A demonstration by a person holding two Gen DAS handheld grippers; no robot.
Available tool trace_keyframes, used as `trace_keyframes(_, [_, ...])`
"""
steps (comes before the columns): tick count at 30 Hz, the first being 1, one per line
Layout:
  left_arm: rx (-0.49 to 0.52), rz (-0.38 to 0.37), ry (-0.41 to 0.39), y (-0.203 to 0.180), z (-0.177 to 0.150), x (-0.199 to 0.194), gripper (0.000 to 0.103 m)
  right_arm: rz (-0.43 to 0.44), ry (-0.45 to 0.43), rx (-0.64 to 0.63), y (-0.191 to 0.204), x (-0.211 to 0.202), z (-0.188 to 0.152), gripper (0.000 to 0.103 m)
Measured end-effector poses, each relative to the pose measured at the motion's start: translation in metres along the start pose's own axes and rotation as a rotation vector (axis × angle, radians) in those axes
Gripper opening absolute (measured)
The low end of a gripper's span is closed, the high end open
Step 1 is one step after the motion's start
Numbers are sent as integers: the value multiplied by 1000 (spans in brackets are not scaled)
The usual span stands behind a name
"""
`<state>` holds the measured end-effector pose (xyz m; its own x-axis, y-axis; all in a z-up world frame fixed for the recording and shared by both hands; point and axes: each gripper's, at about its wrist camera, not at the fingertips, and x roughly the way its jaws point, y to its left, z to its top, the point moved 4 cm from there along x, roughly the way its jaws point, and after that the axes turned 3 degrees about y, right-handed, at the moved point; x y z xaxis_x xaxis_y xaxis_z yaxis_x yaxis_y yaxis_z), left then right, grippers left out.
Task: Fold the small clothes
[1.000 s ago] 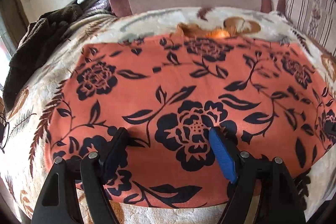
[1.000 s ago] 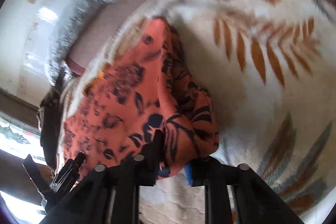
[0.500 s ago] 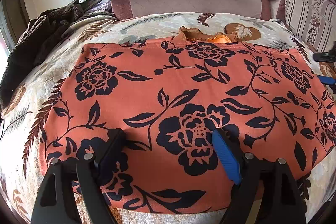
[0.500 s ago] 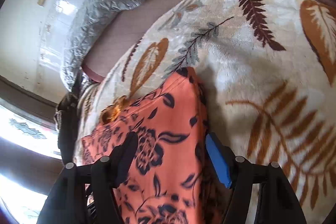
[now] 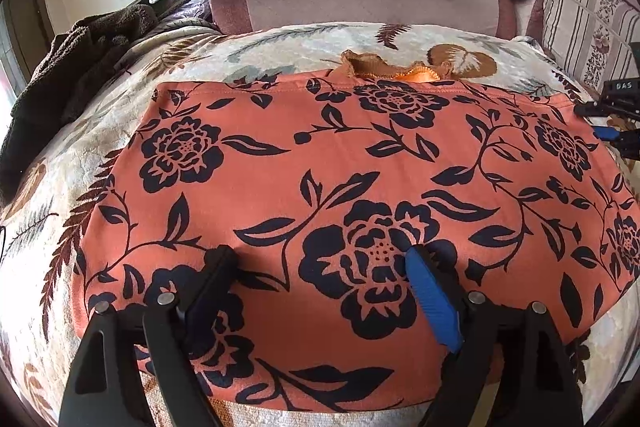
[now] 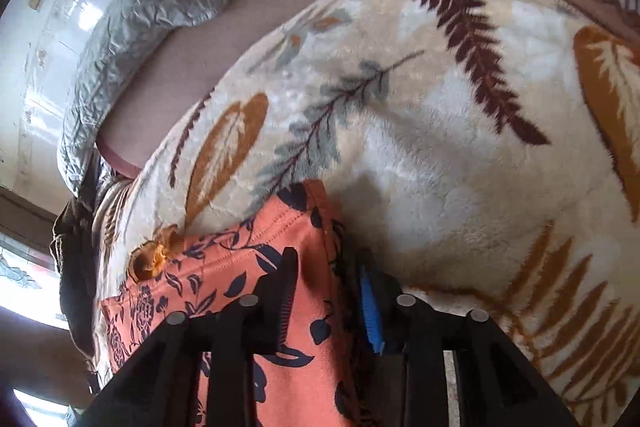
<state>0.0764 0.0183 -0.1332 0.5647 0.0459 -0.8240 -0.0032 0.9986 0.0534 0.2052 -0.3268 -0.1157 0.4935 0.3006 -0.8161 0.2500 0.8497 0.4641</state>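
Now both the left claw [image 5: 324, 259] and right claw [image 6: 326, 269] stand open over the orange floral garment [image 5: 340, 163], apparently positioned to fold it.

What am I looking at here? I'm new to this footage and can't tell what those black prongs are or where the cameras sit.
No robot: a person holds a hand-held gripper in each hand, with a fisheye camera looking along its two fingers. One picture comes from the left hand-held gripper, open over the orange floral garment spread flat on a leaf-patterned blanket. The other comes from the right hand-held gripper, open astride the garment's corner. Nothing is gripped yet.
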Motion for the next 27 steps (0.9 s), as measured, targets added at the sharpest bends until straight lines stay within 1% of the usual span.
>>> trace_keyframes(1, [2, -1, 0, 0, 0, 0, 87, -16, -29, -28, 7, -12, -1, 62])
trace_keyframes(3, [4, 0, -3, -1, -1, 0, 87, -28, -82, -81, 26, -37, -6, 64])
trace_keyframes(5, [4, 2, -4, -1, -1, 0, 87, 36, -81, -123, 44, -55, -18, 65])
trace_keyframes(7, [2, 0, -3, -1, -1, 0, 87, 132, -32, -140, 64, -56, -36, 68])
trace_keyframes(9, [3, -1, -3, -1, -1, 0, 87, 204, 27, -140, 73, -45, -53, 68])
trace_keyframes(10, [3, -2, -4, -1, -1, 0, 87, 207, 56, -135, 72, -36, -60, 69])
trace_keyframes(11, [4, -4, -4, -1, -2, 0, 87, 178, 81, -127, 66, -23, -63, 69])
trace_keyframes(12, [5, -5, -4, -1, -1, 0, 87, 125, 100, -105, 54, -9, -63, 69])
trace_keyframes(13, [4, -8, -3, -1, -1, 0, 87, 95, 110, -51, 38, 3, -63, 67])
trace_keyframes(14, [3, -10, 0, -1, -2, 0, 87, 135, 101, 21, 29, 4, -61, 65])
trace_keyframes(15, [1, -14, -1, 0, -1, 0, 87, 173, 80, 55, 29, -3, -59, 66])
trace_keyframes(17, [1, -19, 3, 0, -1, 0, 87, 220, 57, 1, 42, -16, -57, 68])
trace_keyframes(19, [3, -18, 2, 0, -1, 0, 88, 209, 45, -27, 47, -18, -51, 71])
trace_keyframes(20, [5, -16, 1, 0, -1, 0, 88, 200, 46, -16, 43, -14, -44, 71])
trace_keyframes(22, [6, -19, 0, 0, -1, 0, 88, 192, 43, 54, 28, -2, -28, 71])
trace_keyframes(25, [6, -20, 1, 0, -1, 1, 88, 223, 28, 182, 7, 11, -2, 71])
trace_keyframes(27, [8, -20, 0, 1, -1, 1, 89, 228, 14, 209, 5, 13, 10, 71])
